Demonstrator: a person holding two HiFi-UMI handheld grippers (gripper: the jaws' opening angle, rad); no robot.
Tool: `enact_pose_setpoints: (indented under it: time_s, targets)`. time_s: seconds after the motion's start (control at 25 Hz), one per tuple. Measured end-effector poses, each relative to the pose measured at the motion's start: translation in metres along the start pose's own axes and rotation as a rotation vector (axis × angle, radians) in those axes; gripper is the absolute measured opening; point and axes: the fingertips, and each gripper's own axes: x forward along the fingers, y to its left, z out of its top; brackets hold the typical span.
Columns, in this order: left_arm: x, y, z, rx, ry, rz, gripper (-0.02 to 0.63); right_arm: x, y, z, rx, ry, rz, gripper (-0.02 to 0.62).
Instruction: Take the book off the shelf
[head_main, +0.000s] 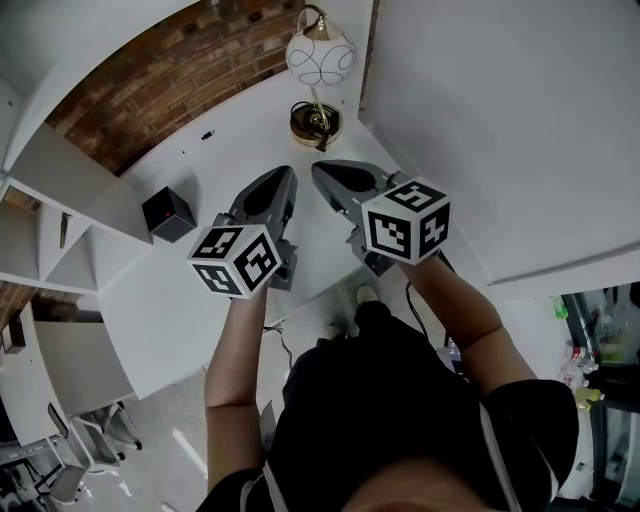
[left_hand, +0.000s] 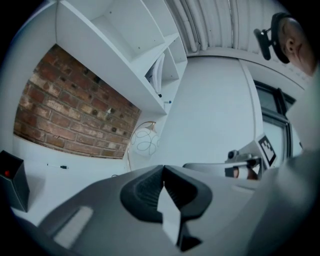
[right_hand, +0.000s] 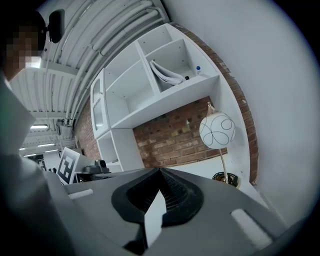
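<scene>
A white book leans slanted in an upper compartment of the white wall shelf; the left gripper view shows the book there too, high above the desk. My left gripper and right gripper are held side by side over the white desk, both pointing toward the brick wall. In the left gripper view the left gripper is shut with nothing in it. The right gripper is likewise shut and empty. Both are well below and short of the book.
A globe lamp with a brass base stands at the desk's far end, close ahead of the grippers. A black cube sits on the desk to the left. A small bottle stands beside the book. Office chairs are on the floor below.
</scene>
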Motion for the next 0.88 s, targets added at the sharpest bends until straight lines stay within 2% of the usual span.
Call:
enact_pose_setpoints:
  time_s: [0.24, 0.44, 0.88]
  targets:
    - [0.023, 0.003, 0.032, 0.043, -0.058, 0.031, 0.005, 0.010, -0.018, 0.029, -0.039, -0.003, 0.038, -0.002]
    - [0.048, 0.000, 0.045, 0.049, -0.056, 0.032, 0.005, 0.019, -0.031, 0.053, -0.060, -0.019, 0.074, -0.002]
    - [0.071, 0.011, 0.084, 0.077, -0.086, 0.111, 0.005, 0.035, -0.046, 0.103, -0.118, -0.044, 0.115, -0.002]
